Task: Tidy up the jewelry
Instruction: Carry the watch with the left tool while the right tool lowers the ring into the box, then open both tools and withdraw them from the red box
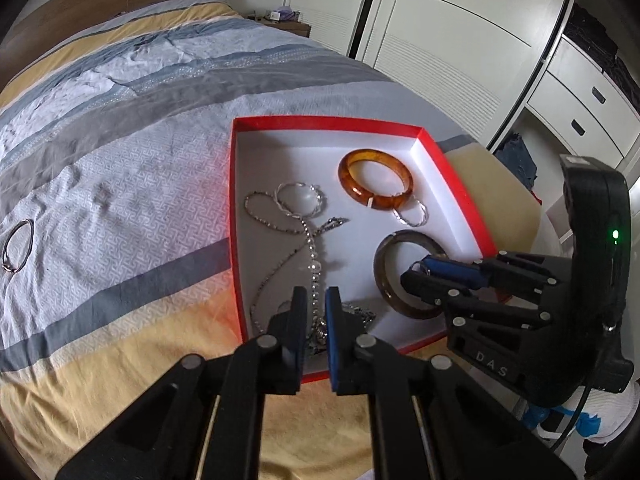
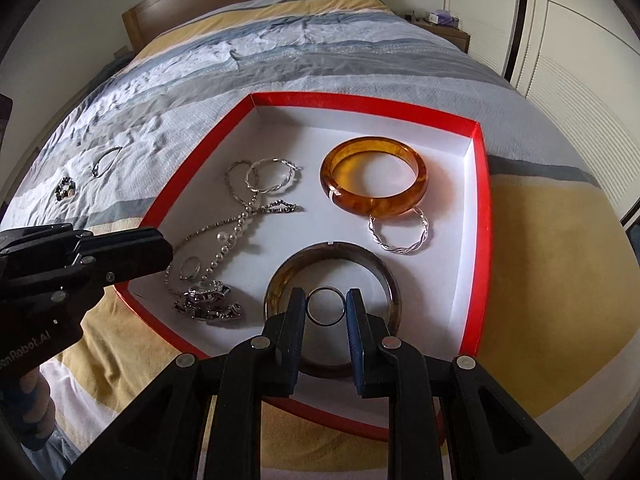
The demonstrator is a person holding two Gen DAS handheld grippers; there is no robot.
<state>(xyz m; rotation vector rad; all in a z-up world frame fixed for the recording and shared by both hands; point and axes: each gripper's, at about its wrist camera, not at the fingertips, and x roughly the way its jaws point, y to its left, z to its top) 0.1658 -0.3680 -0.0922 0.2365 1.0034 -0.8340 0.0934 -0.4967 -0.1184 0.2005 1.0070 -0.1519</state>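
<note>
While my right gripper [image 2: 326, 306] pinches a dark ring [image 2: 325, 306] above the grey bangle [image 2: 390, 280] in the red box [image 2: 482, 216], my left gripper [image 1: 316, 300] hangs nearly closed, empty, over the watch [image 2: 206, 290]

Soft daylight, sharp focus, strong fisheye bending, dark vignetted corners, faint shadows

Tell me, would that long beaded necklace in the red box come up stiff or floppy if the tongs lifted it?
Probably floppy: the beaded necklace lies in loose curves across the red box. It crosses other chains, so it may snag and drag them. Its small round beads look slippery to pinch.
</note>
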